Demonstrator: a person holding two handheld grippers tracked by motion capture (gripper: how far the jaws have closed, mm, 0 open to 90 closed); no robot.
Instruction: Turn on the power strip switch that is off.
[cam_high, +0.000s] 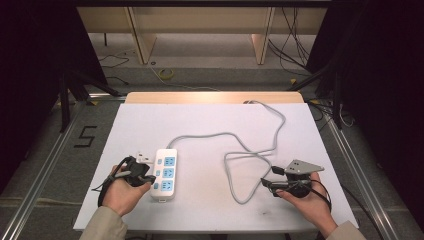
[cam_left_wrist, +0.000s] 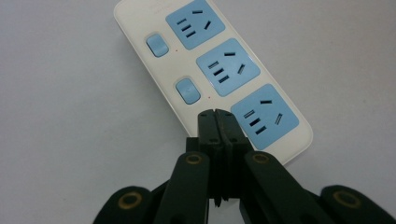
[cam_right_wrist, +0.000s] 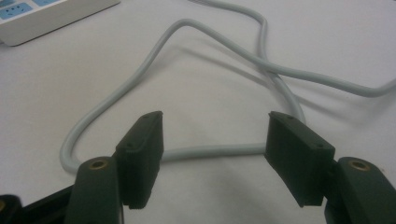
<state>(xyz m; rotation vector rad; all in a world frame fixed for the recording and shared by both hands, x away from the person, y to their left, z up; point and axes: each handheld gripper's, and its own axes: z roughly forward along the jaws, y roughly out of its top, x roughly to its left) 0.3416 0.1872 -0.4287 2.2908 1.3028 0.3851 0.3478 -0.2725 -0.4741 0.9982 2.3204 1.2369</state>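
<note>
- White covers the table (cam_high: 210, 125) I work at, a pale sheet reaching to its near edge, where my two forearms come in.
- My left hand (cam_high: 122, 192) sits near the near-left corner and holds the left gripper (cam_high: 145, 176), which points right at the power strip.
- In the left gripper view my left gripper (cam_left_wrist: 216, 114) has its jaws pressed flat together with nothing between them, and their tips lie over the near end of the power strip (cam_left_wrist: 212, 70), beside the closest socket; I cannot tell whether they touch it.
- The power strip (cam_high: 165, 174) is white with three blue sockets, and the left gripper view shows two blue switches along one side. It lies left of the table's middle, its long side running toward the far edge.
- A small white plug (cam_high: 143, 158) rests just beside the strip's far-left corner.
- The grey cord (cam_high: 250, 150) leaves the strip's far end, runs right, loops toward the near edge and runs off over the far edge.
- My right hand (cam_high: 307, 200) sits near the near-right corner, holding the right gripper (cam_high: 267, 184), which points left.
- In the right gripper view my right gripper (cam_right_wrist: 212, 144) has its jaws wide apart, empty, with the cord (cam_right_wrist: 205, 151) loop lying on the table between and beyond them.
</note>
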